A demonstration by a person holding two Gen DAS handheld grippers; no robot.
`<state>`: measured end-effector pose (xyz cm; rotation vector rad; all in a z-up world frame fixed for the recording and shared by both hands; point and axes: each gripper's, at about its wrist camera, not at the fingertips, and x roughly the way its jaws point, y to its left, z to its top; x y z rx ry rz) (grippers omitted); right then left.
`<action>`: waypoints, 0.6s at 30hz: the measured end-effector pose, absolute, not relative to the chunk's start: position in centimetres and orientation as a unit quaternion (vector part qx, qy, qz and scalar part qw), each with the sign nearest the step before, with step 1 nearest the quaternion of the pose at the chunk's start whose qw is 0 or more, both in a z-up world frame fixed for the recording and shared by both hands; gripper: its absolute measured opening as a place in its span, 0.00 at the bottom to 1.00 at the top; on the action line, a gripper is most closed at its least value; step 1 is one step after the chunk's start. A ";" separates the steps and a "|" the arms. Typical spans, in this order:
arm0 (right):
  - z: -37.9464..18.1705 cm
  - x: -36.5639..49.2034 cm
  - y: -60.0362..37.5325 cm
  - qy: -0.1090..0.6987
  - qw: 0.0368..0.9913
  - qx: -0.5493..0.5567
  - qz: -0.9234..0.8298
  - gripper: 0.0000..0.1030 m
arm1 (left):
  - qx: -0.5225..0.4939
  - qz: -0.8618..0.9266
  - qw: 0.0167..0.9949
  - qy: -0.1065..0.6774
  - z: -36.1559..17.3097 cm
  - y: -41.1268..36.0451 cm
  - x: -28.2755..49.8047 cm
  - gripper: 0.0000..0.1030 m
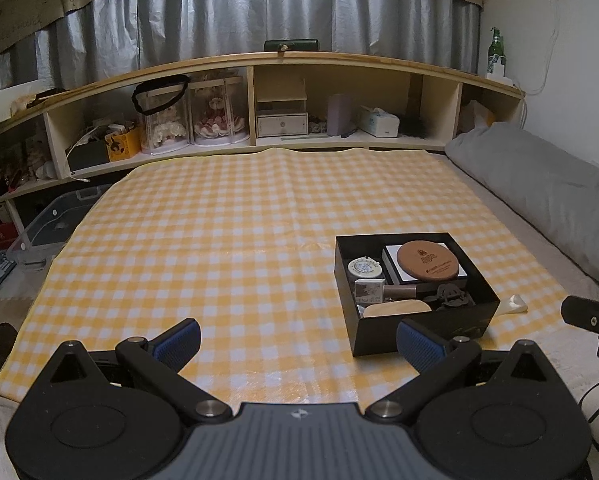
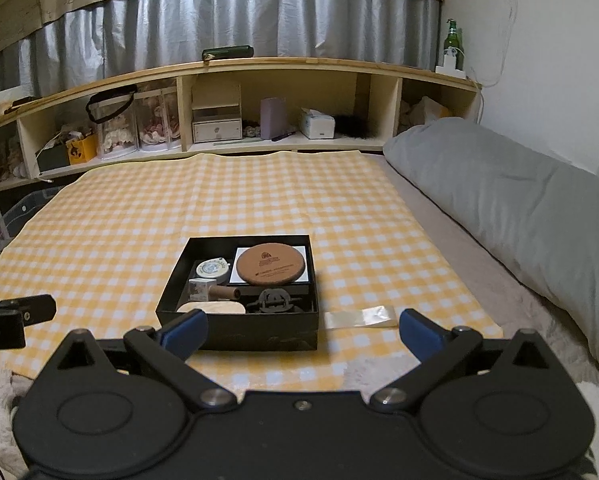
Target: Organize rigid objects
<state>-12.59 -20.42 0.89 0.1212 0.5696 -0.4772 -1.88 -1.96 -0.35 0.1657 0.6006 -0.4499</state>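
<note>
A black open box point(image 1: 419, 334) point(image 2: 259, 336) sits on a yellow checked cloth point(image 1: 219, 240) point(image 2: 139, 216). Inside lie a round cork coaster point(image 1: 428, 261) point(image 2: 270, 266) on a white card, a round white tin point(image 1: 364, 268) point(image 2: 212, 269), a brown cylinder point(image 2: 223, 292), a pale wooden piece point(image 1: 397, 307) point(image 2: 215, 307) and a dark cut-out shape point(image 1: 453, 294) point(image 2: 273, 300). My left gripper point(image 1: 297, 338) stands open and empty, low over the cloth left of the box. My right gripper point(image 2: 303, 330) is open and empty just before the box's near wall.
A clear plastic strip point(image 2: 359, 317) lies on the cloth right of the box. A grey pillow point(image 1: 539, 196) point(image 2: 519, 184) runs along the right side. A wooden shelf point(image 1: 259, 60) point(image 2: 299, 65) full of boxes, jars and a tissue box stands behind; a green bottle point(image 2: 452, 42) tops it.
</note>
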 end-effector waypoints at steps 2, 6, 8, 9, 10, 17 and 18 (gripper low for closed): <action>0.9 -12.7 -20.4 0.278 0.930 0.058 -0.233 1.00 | 0.081 -0.220 0.927 0.293 -0.3 -1.9 -1.9 1.00; 0.9 -12.7 -20.5 0.278 0.930 0.059 -0.233 1.00 | 0.081 -0.221 0.927 0.293 -0.3 -2.0 -2.0 1.00; 0.9 -12.7 -20.5 0.278 0.930 0.058 -0.233 1.00 | 0.081 -0.221 0.927 0.292 -0.3 -2.0 -2.0 1.00; 0.9 -12.7 -20.4 0.279 0.930 0.057 -0.233 1.00 | 0.081 -0.221 0.927 0.293 -0.3 -2.0 -2.0 1.00; 0.9 -12.7 -20.5 0.279 0.930 0.057 -0.233 1.00 | 0.081 -0.221 0.927 0.293 -0.4 -2.0 -2.0 1.00; 0.8 -12.7 -20.3 0.280 0.929 0.057 -0.235 1.00 | 0.082 -0.222 0.927 0.292 -0.4 -2.1 -2.1 1.00; 0.8 -12.7 -20.3 0.280 0.929 0.056 -0.235 1.00 | 0.083 -0.222 0.926 0.292 -0.4 -2.1 -2.1 1.00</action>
